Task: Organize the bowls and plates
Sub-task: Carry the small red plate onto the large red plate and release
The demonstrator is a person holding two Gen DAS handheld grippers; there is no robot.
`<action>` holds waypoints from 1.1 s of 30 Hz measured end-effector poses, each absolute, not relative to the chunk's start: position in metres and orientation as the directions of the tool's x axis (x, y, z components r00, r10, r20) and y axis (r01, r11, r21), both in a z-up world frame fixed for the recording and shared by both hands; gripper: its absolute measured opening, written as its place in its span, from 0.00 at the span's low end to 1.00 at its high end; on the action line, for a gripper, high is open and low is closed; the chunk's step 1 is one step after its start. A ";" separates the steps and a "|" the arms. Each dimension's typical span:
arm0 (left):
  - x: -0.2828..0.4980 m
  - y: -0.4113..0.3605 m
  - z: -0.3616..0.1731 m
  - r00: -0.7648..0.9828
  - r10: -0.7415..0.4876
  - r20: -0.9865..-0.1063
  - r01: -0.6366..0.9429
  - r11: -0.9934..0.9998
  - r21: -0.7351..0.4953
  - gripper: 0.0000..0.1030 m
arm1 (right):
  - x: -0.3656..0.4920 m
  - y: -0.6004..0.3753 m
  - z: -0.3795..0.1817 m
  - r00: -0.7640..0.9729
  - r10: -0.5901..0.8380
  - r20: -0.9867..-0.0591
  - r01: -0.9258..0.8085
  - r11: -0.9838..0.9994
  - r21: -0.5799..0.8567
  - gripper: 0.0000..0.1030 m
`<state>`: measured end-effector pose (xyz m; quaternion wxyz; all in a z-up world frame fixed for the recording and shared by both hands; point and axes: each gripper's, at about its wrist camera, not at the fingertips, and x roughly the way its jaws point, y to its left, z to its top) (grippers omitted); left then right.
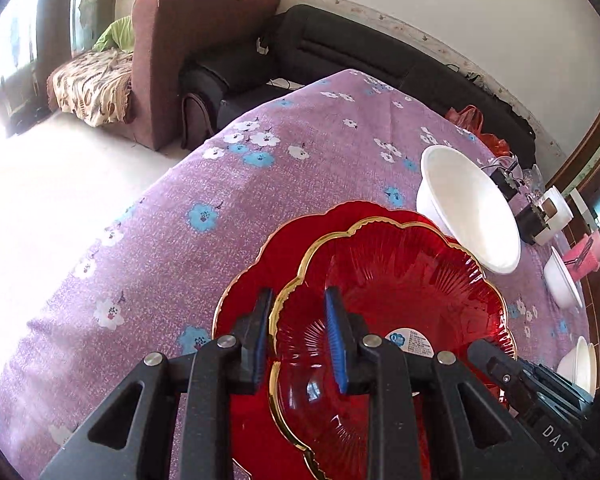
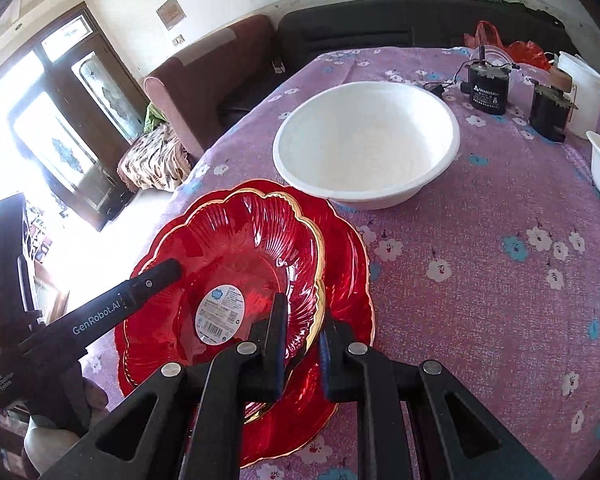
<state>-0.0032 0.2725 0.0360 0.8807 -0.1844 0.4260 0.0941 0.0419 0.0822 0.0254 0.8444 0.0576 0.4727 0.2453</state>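
Two grippers on one red bowl [image 2: 236, 256] | left gripper [image 1: 300, 340] narrow, straddling its gold rim | right gripper [image 2: 302, 344] clamped on the opposite rim | bowl sits over a red plate [image 2: 344, 280] on the desk [image 2: 480, 264] | white bowl [image 2: 366, 142] just beyond the plate | sofa [image 2: 380, 26] farthest.

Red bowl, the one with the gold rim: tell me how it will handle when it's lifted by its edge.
The red bowl looks like ribbed glass, so it is probably stiff, fairly heavy and breakable. Its glossy surface may slip between the pads. The right gripper pinches its scalloped rim on one side and the left gripper straddles the other, so a two-sided lift should keep it from tipping onto the red plate.
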 end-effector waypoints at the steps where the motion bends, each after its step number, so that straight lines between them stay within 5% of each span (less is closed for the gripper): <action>1: -0.003 0.271 0.036 0.618 0.010 -0.786 -0.322 0.915 -0.242 0.25 | 0.044 0.083 0.023 0.433 0.464 -0.773 -0.360 0.875 0.324 0.15; 8: 0.000 0.263 0.040 0.626 -0.002 -0.780 -0.306 0.919 -0.248 0.47 | 0.051 0.084 0.019 0.438 0.456 -0.775 -0.370 0.877 0.306 0.16; 19: 0.000 0.269 0.046 0.624 -0.030 -0.781 -0.294 0.917 -0.270 0.52 | 0.052 0.097 0.019 0.464 0.407 -0.787 -0.375 0.895 0.242 0.19; 25: -0.008 0.289 0.050 0.622 -0.152 -0.768 -0.292 0.865 -0.408 0.53 | 0.053 0.103 0.019 0.476 0.368 -0.799 -0.380 0.905 0.191 0.22; 29: -0.013 0.303 0.055 0.652 -0.225 -0.724 -0.279 0.817 -0.505 0.67 | 0.052 0.106 0.018 0.485 0.341 -0.805 -0.383 0.911 0.155 0.23; 33: -0.020 0.313 0.063 0.684 -0.231 -0.692 -0.279 0.793 -0.541 0.68 | 0.050 0.112 0.017 0.503 0.309 -0.807 -0.388 0.915 0.108 0.24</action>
